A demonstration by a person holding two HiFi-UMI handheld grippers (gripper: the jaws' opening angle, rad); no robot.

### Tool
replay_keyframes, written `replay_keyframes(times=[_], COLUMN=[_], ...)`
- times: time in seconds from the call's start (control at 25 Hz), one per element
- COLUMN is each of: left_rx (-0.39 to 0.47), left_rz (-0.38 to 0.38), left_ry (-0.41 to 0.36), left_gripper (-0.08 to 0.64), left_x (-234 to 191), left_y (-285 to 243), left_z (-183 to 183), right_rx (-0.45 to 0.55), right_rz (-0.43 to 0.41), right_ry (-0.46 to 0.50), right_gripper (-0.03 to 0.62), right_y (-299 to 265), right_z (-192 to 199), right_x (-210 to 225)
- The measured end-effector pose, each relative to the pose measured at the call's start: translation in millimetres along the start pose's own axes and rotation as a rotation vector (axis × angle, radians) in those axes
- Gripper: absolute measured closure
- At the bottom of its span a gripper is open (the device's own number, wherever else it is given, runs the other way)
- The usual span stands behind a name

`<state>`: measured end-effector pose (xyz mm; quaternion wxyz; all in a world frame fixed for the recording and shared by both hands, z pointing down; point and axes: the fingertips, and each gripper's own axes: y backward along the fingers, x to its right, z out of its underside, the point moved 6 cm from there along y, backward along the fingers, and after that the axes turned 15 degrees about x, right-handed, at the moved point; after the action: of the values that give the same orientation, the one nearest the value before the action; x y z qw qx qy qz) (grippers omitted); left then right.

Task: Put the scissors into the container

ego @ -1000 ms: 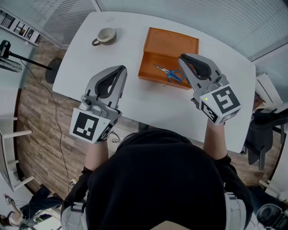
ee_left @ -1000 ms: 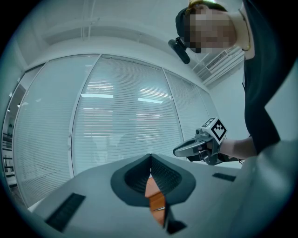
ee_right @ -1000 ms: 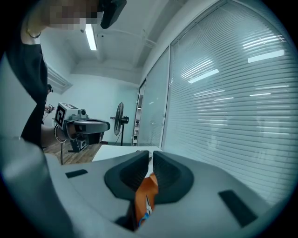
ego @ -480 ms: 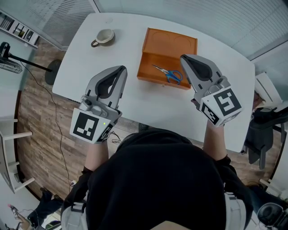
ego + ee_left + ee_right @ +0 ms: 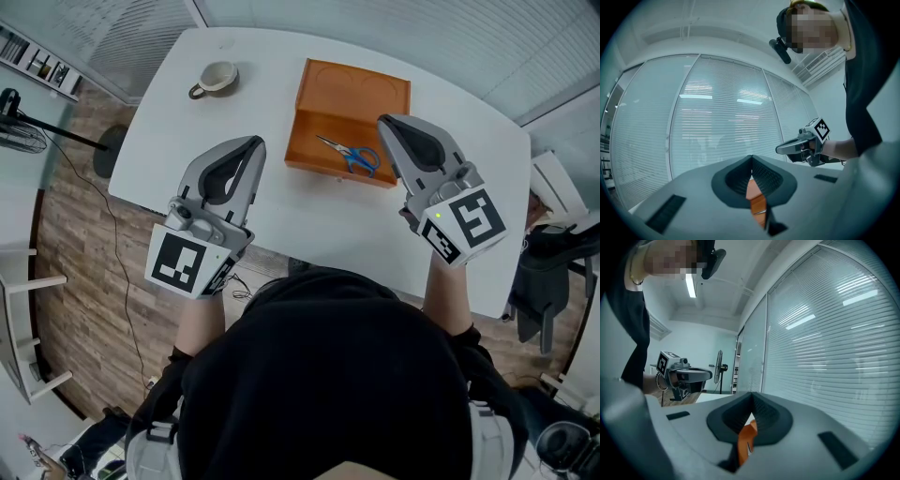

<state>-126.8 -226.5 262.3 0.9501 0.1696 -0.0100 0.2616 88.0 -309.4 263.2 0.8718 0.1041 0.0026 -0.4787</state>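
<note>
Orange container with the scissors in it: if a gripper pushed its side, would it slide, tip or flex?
Probably slides: the orange container is low and broad, flat on the smooth white table, so tipping seems unlikely. Its walls look rigid, so little flex. The scissors lie loose inside and might shift.

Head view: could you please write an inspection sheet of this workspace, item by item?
Surface: white table, rounded corners.
Job's things: blue-handled scissors lie inside the orange container.
Clutter: one cup near the far left corner.
Grippers: left gripper and right gripper above the table, fingers together, holding nothing.
Cables: thin cable on the wooden floor, left.
Surroundings: fan stand left, chair right.
</note>
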Motion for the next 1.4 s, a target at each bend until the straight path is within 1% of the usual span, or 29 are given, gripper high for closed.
replay_keyframes(times=[0.44, 0.8, 1.24, 1.4], left_rx=[0.009, 0.008, -0.009, 0.009], left_rz=[0.009, 0.001, 0.005, 0.007], left_ry=[0.000, 0.012, 0.004, 0.011], left_gripper=[0.549, 0.549, 0.549, 0.549], left_x=[-0.5, -1.0, 1.2, 3.3], left_y=[-5.0, -1.9, 2.5, 0.5], left_z=[-2.4, 1.0, 4.8, 1.0], right_rx=[-0.002, 0.006, 0.005, 0.006], right_rz=[-0.008, 0.005, 0.007, 0.005], right_ry=[0.005, 0.003, 0.002, 0.003], right_gripper=[0.588, 0.588, 0.588, 0.588], right_y=[-1.1, 1.3, 3.7, 4.3], right_z=[1.1, 0.8, 1.4, 0.6], right_x=[-1.7, -2.0, -4.5, -4.6])
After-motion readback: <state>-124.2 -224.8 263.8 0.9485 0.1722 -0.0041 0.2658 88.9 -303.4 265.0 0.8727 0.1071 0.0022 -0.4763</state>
